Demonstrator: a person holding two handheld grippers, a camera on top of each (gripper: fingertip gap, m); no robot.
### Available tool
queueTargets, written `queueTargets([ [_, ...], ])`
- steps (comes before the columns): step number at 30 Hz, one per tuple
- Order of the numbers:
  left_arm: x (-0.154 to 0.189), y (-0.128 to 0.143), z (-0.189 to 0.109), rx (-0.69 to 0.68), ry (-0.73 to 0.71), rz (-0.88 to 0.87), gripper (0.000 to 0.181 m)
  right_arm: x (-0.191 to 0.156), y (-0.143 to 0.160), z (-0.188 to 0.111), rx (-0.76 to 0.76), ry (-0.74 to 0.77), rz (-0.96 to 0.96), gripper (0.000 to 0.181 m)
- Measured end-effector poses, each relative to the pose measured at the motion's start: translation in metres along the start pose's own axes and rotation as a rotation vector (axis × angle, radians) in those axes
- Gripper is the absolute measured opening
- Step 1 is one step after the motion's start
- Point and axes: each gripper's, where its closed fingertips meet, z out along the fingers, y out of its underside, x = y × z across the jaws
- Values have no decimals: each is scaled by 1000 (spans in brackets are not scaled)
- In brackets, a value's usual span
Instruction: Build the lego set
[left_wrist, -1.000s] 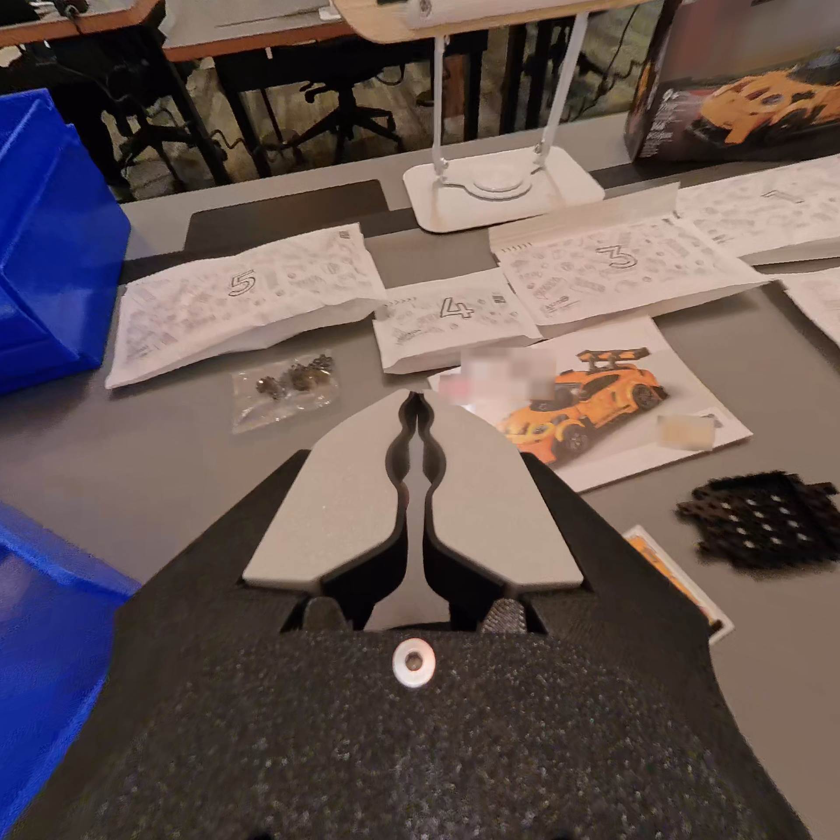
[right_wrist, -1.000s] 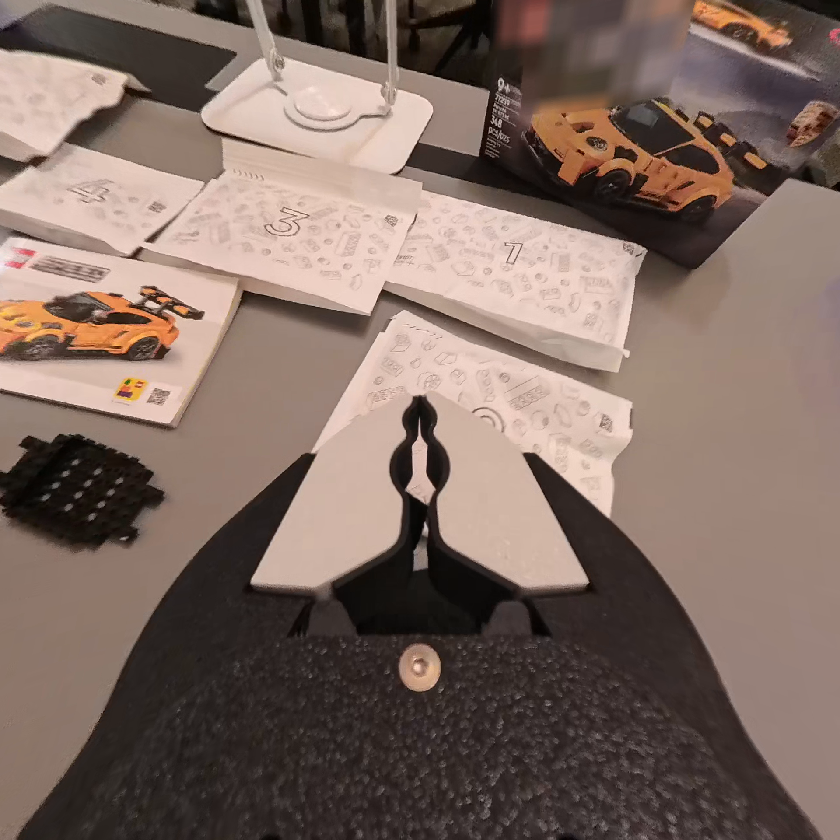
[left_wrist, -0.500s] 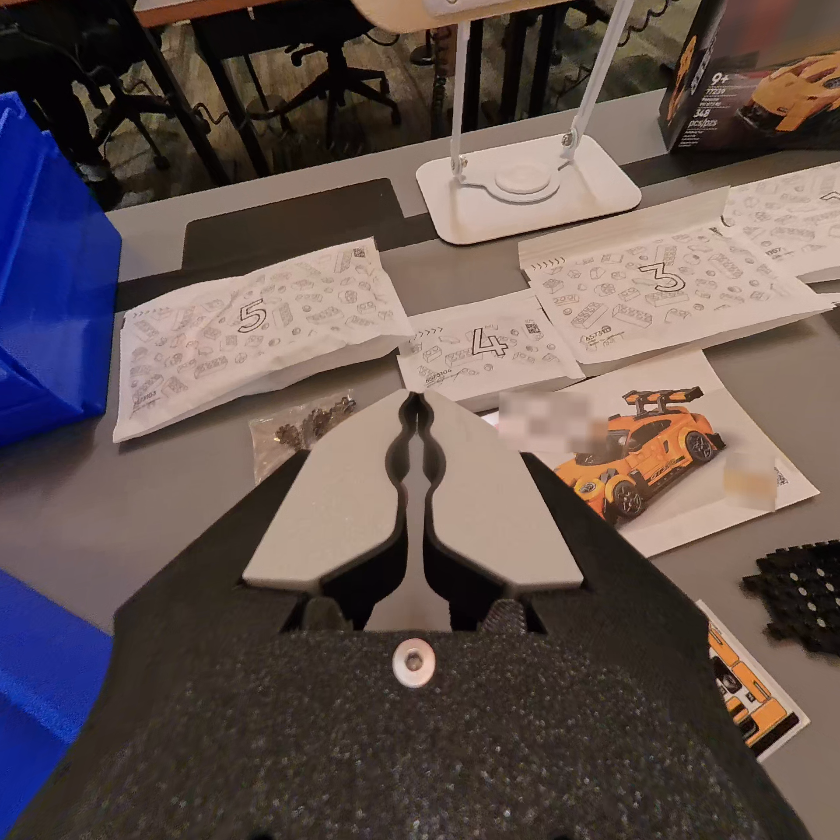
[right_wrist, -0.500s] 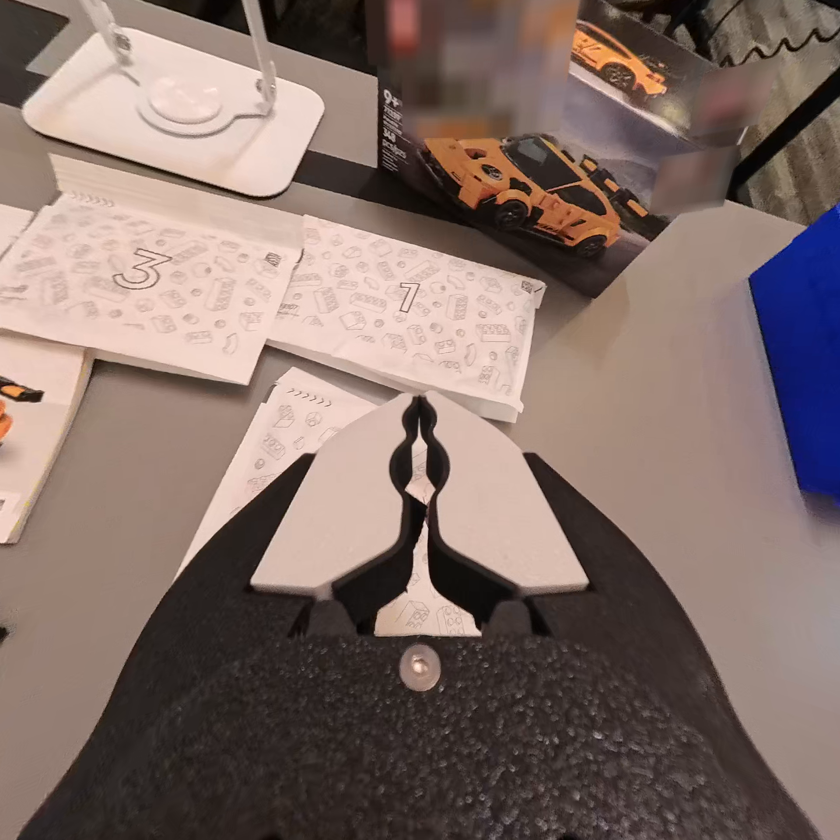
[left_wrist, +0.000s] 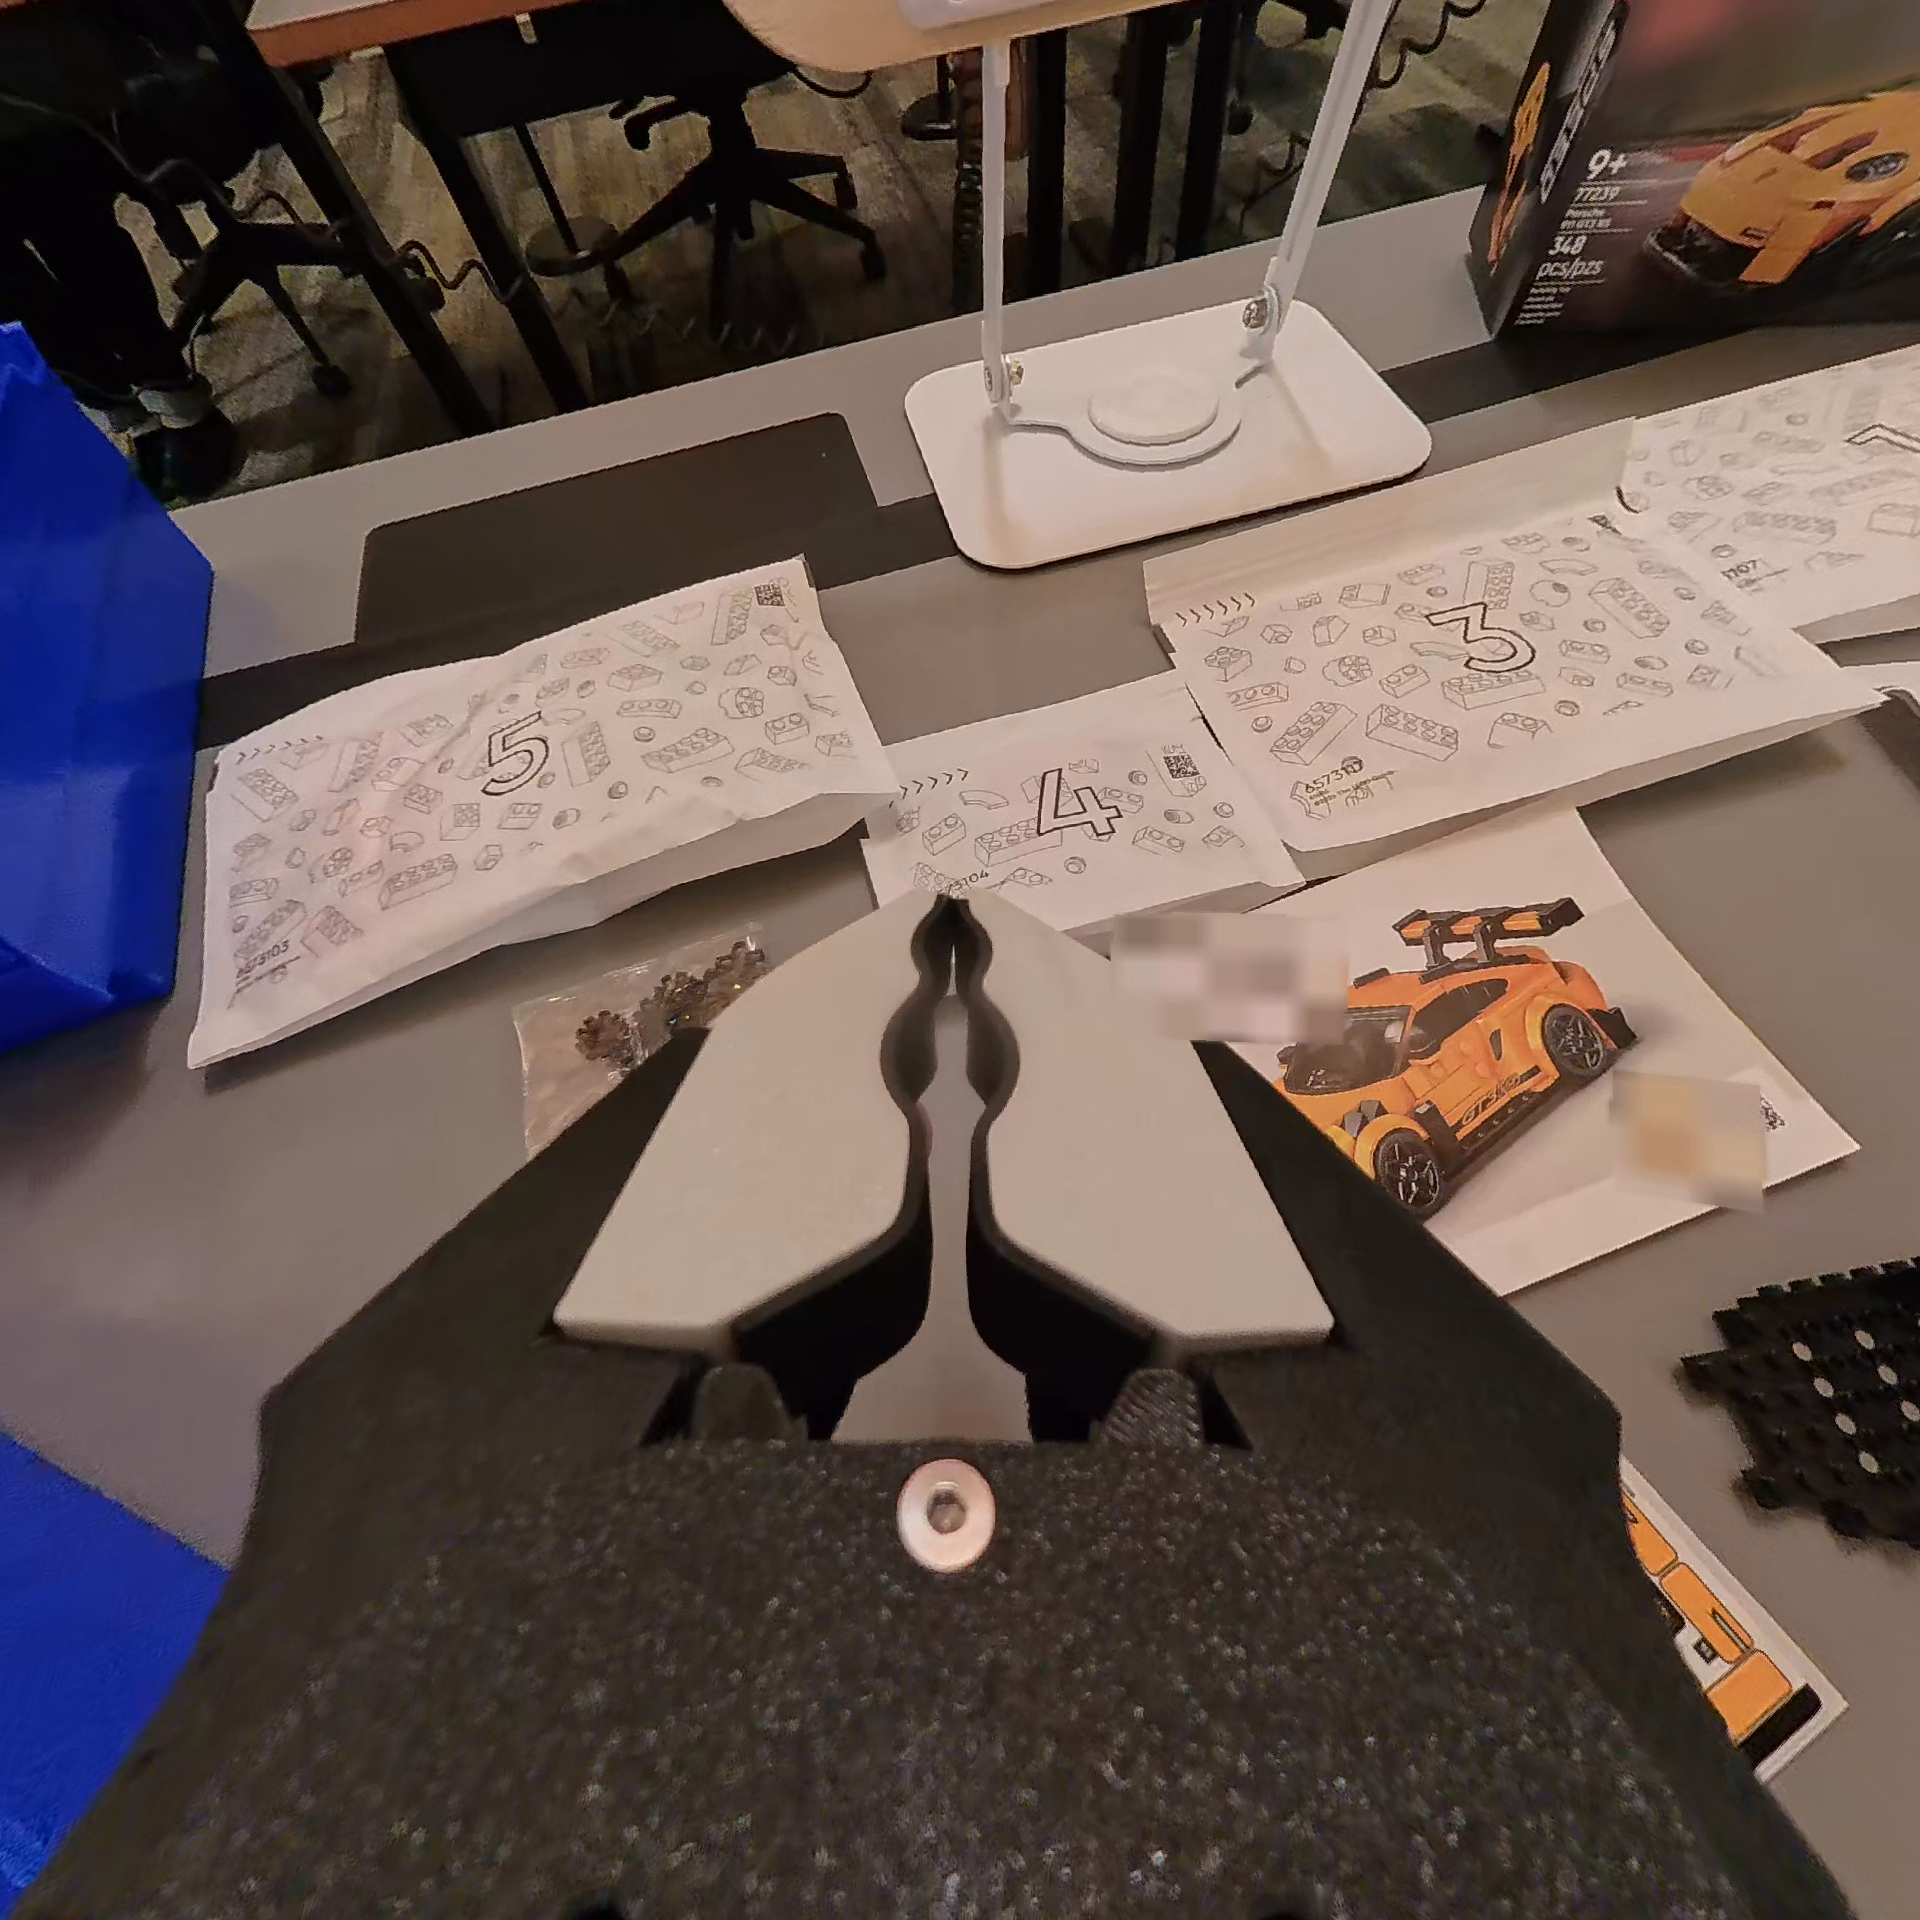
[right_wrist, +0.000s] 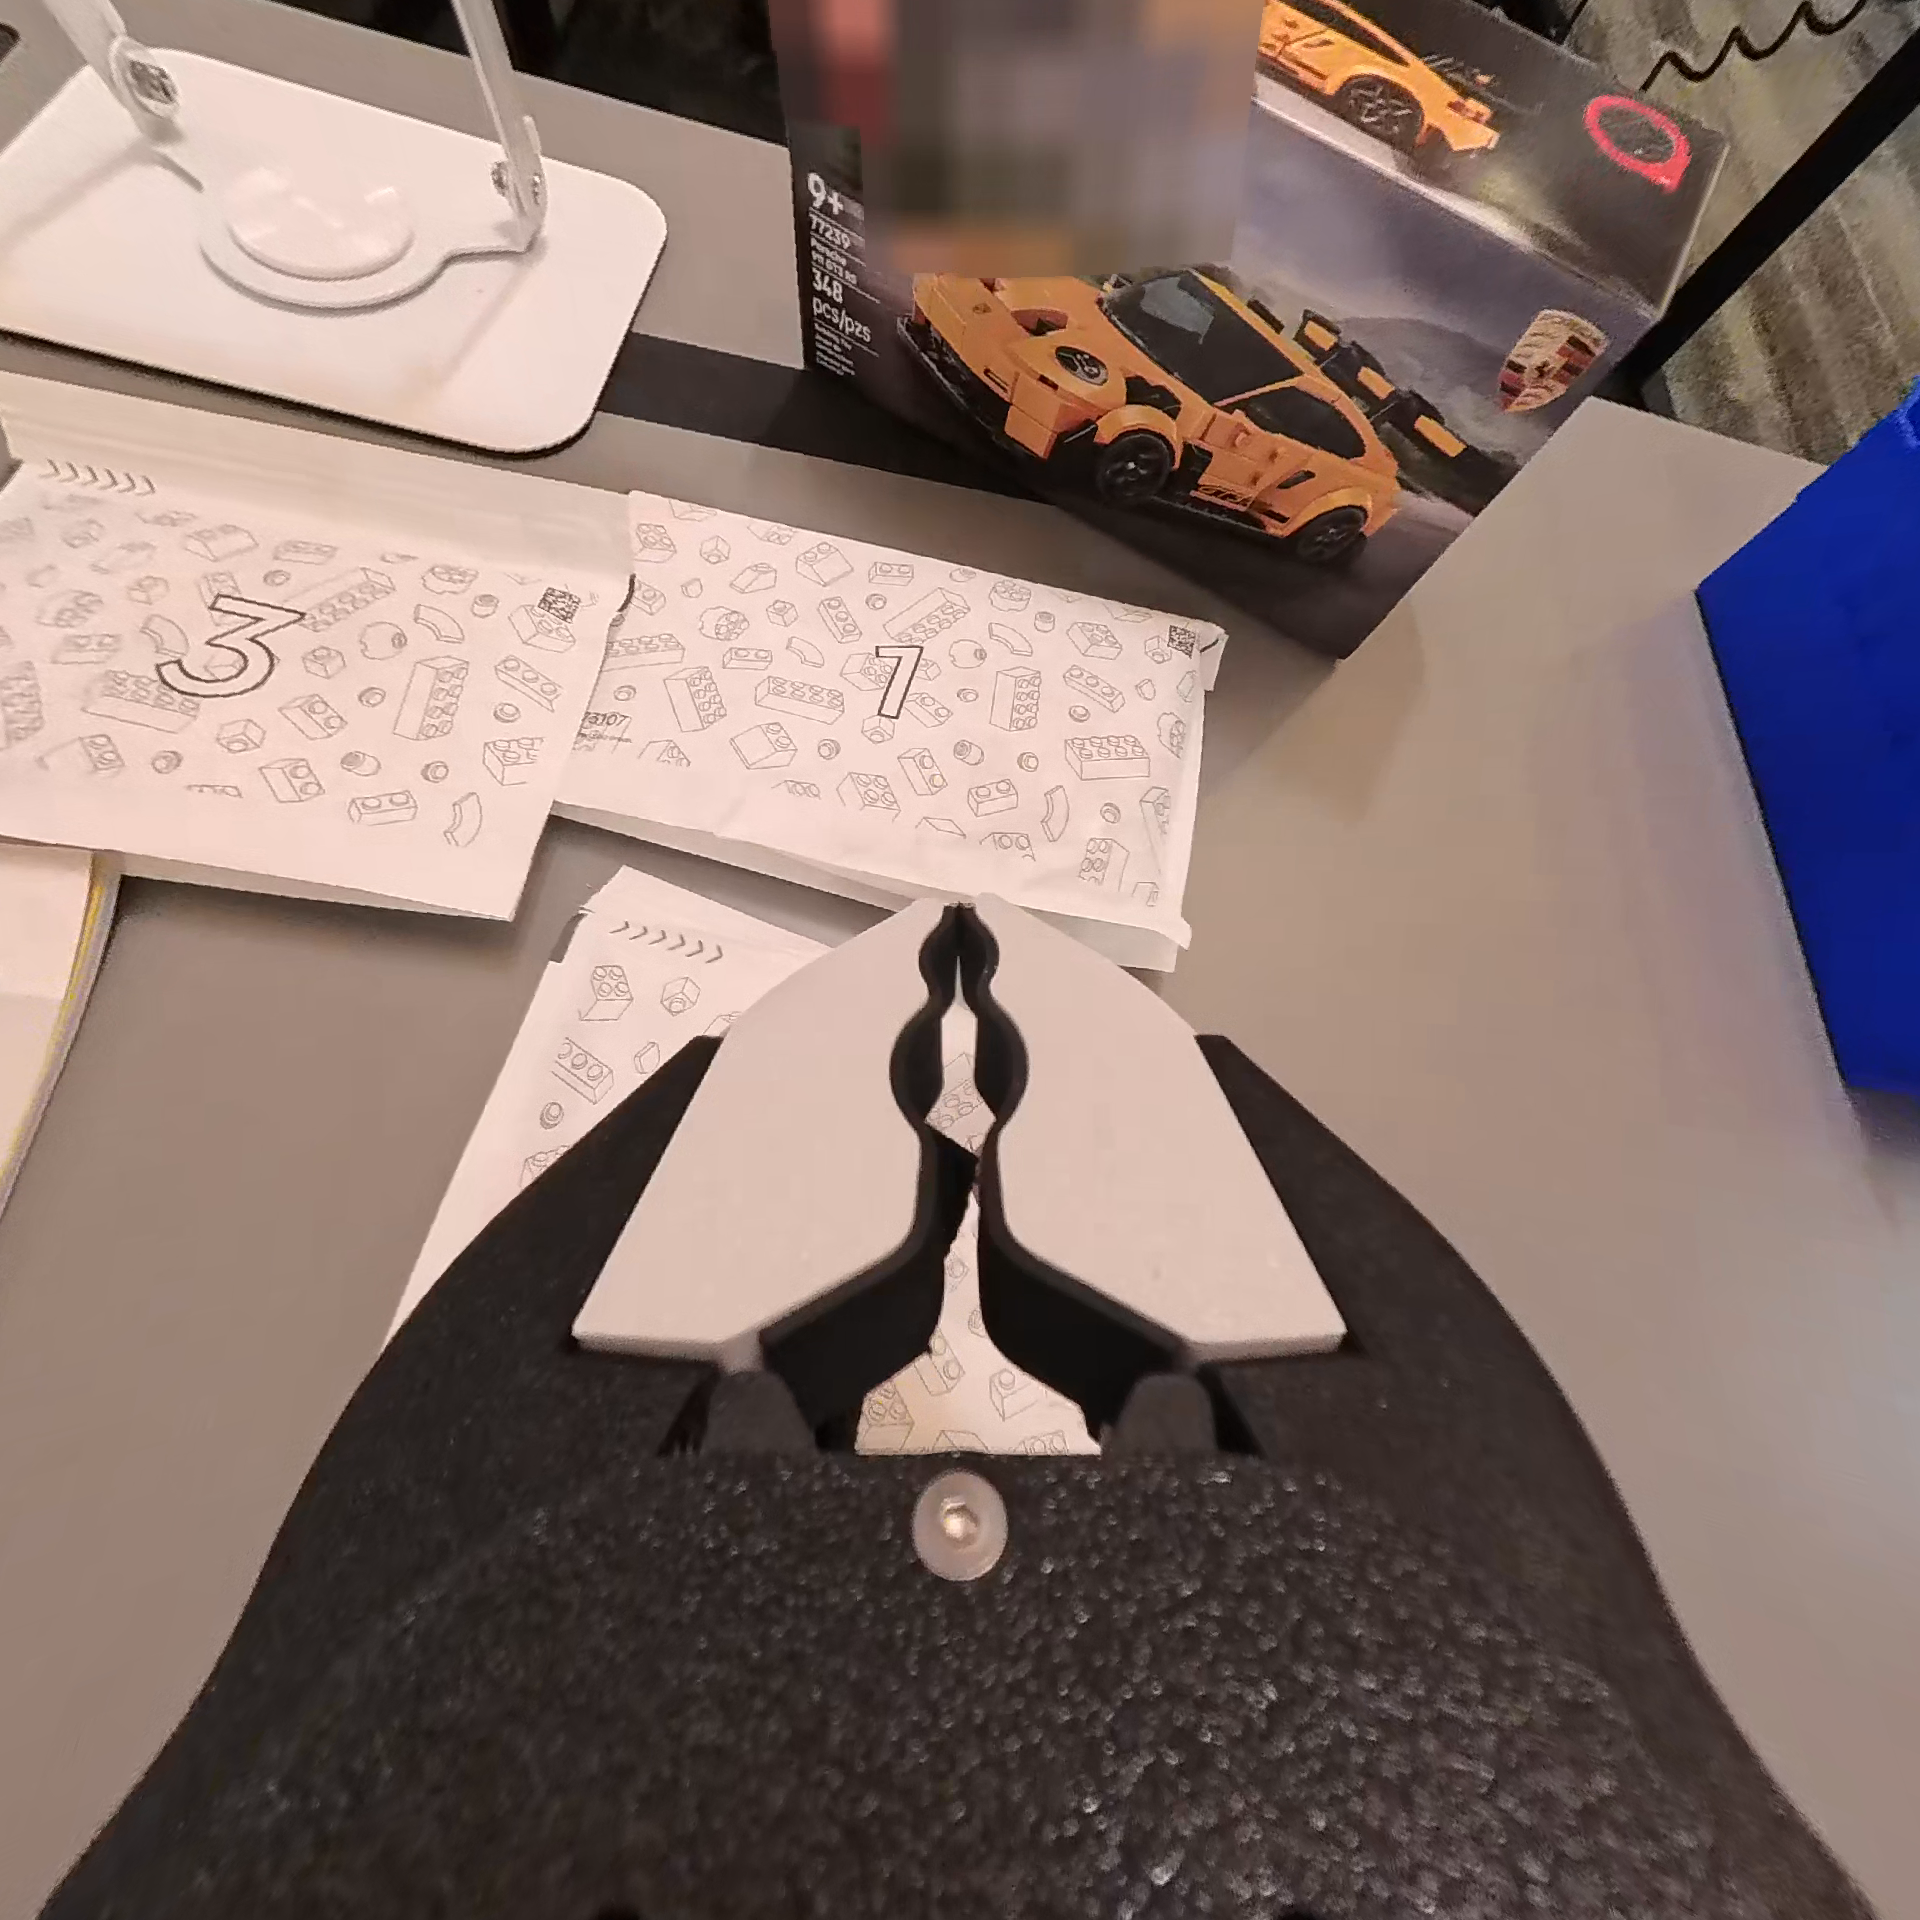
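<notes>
My left gripper (left_wrist: 951, 914) is shut and empty, above the grey table (left_wrist: 312, 1226). Its tips point at a small white paper bag (left_wrist: 1081, 821). A larger white bag (left_wrist: 520, 810) lies to its left and another (left_wrist: 1455, 686) to its right. A small clear bag of dark pieces (left_wrist: 623, 1029) lies by the left finger. The booklet with the orange car (left_wrist: 1455, 1039) and a black studded plate assembly (left_wrist: 1829, 1392) lie to the right. My right gripper (right_wrist: 961, 920) is shut and empty over a white paper bag (right_wrist: 623, 1039). Two more white bags (right_wrist: 894, 717) (right_wrist: 270, 665) lie beyond it.
The set's box (right_wrist: 1247, 343) stands at the back right, also in the left wrist view (left_wrist: 1714, 187). A white lamp base (left_wrist: 1164, 447) sits at the back. Blue bins stand far left (left_wrist: 83, 727), near left (left_wrist: 62, 1662) and far right (right_wrist: 1849, 779). A sticker sheet (left_wrist: 1714, 1662) lies near the black plate. There is about 45 cm between the tips of the two grippers. Between my left fingertips and the white lamp base (left_wrist: 1164, 447) there is roughly 35 cm.
The left gripper has swung left and pulled back, so the bags shifted right in view. The right gripper has swung right: the black plate left its view and a blue bin entered. Both stayed shut.
</notes>
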Motion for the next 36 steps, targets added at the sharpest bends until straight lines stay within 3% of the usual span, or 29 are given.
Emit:
queueTargets([
  [12, 23, -5, 3, 4, 5, 13, 0, -6, 2, -14, 34, 19, -17, 0],
  [36, 213, -13, 14, 22, 277, 107, 0, -7, 44, -53, 57, 0, 51, 0],
])
